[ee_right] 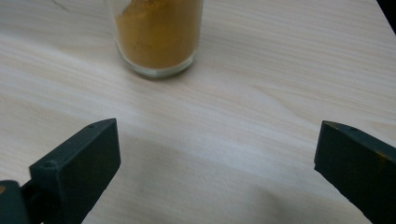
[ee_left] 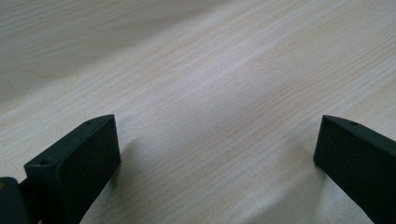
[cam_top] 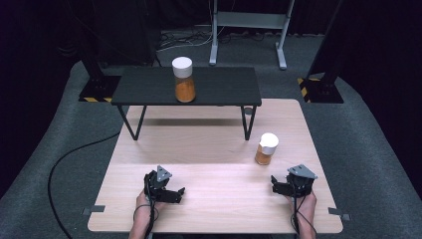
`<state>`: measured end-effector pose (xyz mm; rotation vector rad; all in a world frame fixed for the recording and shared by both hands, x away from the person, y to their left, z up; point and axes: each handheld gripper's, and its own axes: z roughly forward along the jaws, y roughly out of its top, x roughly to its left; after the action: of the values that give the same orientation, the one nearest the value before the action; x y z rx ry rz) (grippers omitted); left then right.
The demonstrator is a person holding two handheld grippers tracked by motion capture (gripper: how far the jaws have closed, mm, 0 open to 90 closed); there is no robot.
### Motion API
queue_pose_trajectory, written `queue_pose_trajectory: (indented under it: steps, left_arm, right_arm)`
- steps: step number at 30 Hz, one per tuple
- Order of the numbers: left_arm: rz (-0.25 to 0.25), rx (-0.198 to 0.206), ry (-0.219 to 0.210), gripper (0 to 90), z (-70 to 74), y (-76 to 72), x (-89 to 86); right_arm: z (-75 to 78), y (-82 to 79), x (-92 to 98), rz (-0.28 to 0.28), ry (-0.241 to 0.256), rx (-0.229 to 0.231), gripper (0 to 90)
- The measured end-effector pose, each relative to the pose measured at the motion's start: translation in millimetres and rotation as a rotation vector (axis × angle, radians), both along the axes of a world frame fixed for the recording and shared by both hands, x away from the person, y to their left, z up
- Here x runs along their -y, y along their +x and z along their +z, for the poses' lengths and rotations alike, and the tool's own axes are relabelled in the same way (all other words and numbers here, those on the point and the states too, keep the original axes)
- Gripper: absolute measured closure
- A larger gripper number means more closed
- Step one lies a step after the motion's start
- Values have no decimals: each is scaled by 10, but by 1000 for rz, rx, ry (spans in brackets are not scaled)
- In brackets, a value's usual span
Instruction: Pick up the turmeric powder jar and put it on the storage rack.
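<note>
1. The tabletop [cam_top: 209, 149] is pale wood, and most of it is bare, which leaves me free room for both arms
2. A black shelf [cam_top: 219, 85] stands on legs over the far part of the tabletop; its raised deck looks like a spot for storing jars
3. One big jar [cam_top: 183, 79] with a white lid and orange powder stands upright on the shelf, left of its middle, well apart from my grippers
4. A small jar [cam_top: 265, 149] of the same powder stands upright on the tabletop at the right, in front of the shelf's right leg; I judge it is my thing to pick, since it sits just ahead of my right gripper [cam_top: 289, 185]
5. In the right gripper view the small jar's glass base [ee_right: 156, 44] is ahead and left of centre; the fingers [ee_right: 81, 161] are spread wide and hold nothing, ready to close round it
6. My left gripper [cam_top: 166, 191] rests low near the front edge, its fingers [ee_left: 77, 163] also wide apart and empty over bare wood, parked out of the way
</note>
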<state>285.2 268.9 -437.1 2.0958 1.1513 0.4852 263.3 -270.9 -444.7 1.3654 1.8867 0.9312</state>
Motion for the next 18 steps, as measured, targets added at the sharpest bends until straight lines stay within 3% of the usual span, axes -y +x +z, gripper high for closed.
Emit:
queue_pose_trajectory:
  steps: [2, 7, 9, 18]
  left_arm:
    - [0, 0, 0, 0, 0, 0, 0]
    - [-3, 0, -2, 0, -3, 5, 3]
    - [-3, 0, -2, 0, -3, 6, 3]
    - [-10, 1, -3, 0, -4, 8, -1]
  right_arm:
    - [42, 57, -12, 20, 14, -3, 0]
    - [186, 245, -127, 67, 22, 39, 0]
    - [234, 396, -178, 92, 35, 50, 0]
    - [244, 696, -250, 113, 54, 42, 0]
